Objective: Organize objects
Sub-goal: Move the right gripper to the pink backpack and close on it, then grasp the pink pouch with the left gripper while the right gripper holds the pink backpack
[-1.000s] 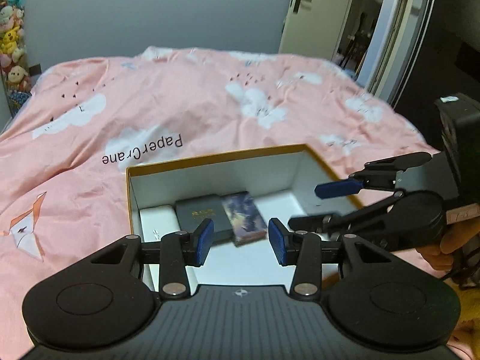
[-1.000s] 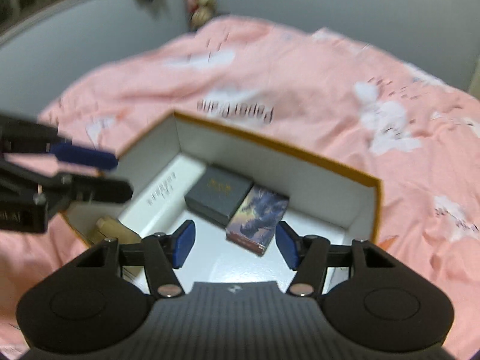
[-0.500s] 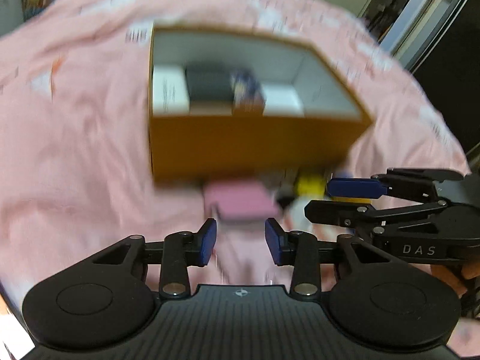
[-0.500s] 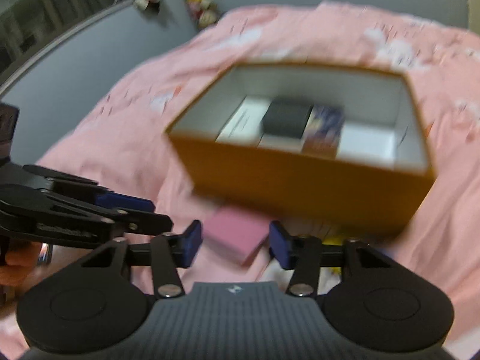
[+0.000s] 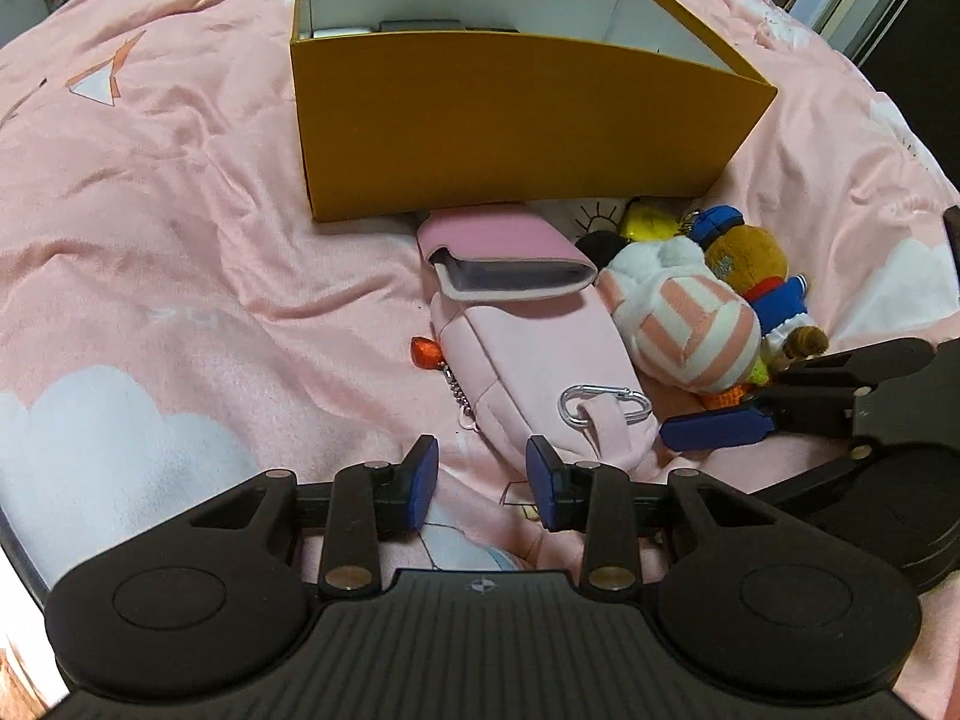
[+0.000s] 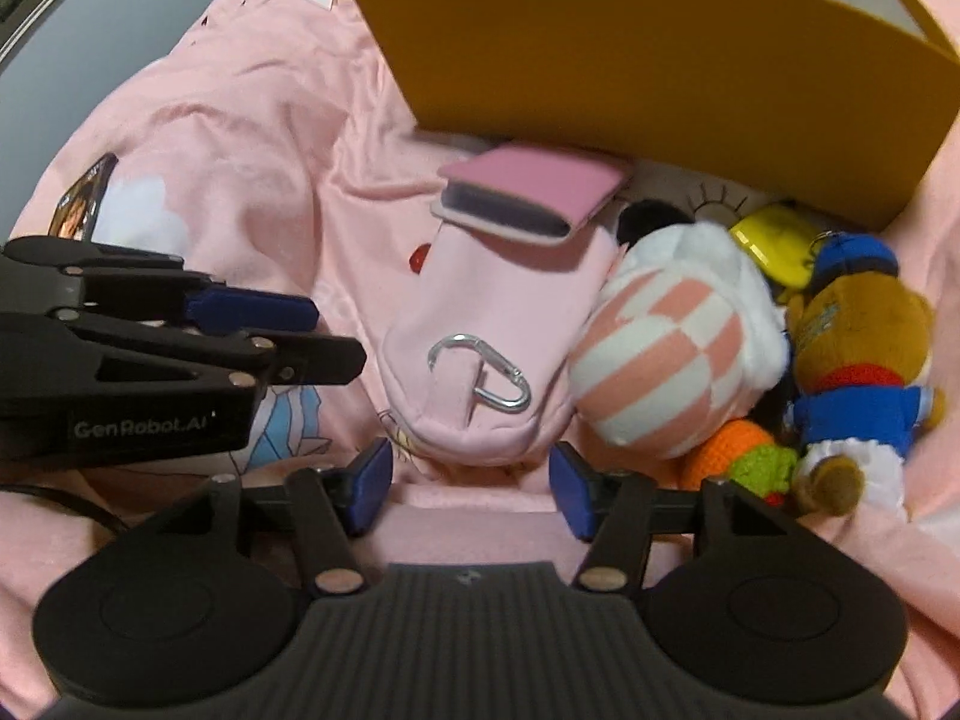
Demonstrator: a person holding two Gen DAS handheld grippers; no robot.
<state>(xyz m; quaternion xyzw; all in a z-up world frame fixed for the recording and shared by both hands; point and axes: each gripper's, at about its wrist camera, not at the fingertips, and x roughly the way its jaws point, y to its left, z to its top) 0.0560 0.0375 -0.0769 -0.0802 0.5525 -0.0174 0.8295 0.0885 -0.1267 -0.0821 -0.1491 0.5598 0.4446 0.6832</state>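
Your left tool (image 5: 480, 483): tipped steeply down over the bed (image 5: 180, 252), jaws part-spread after just closing in, nothing between the pads; only pink cover shows in the gap. The pouch's bottom end sits just past its right pad, at 1 o'clock.

Pink pouch (image 5: 528, 348): lying lengthwise on the cover, flap end touching the foot of the box, silver carabiner (image 5: 603, 411) at the near end, small orange charm (image 5: 425, 354) on a chain at its 9 o'clock side.

Yellow box (image 5: 510, 120): open-topped, at 12 o'clock, white inside, with flat items in it barely visible over the rim.

Striped plush (image 5: 690, 324): pink and white, pressed against the pouch's right side. Brown bear plush (image 6: 864, 360) in blue clothes lies at its 3 o'clock, a yellow piece (image 6: 774, 243) behind both.

Your right tool (image 6: 471, 483): also angled down, jaws spread after just opening, empty, with the pouch's near end just beyond the gap at 12 o'clock. The striped plush crowds its 1 o'clock side.
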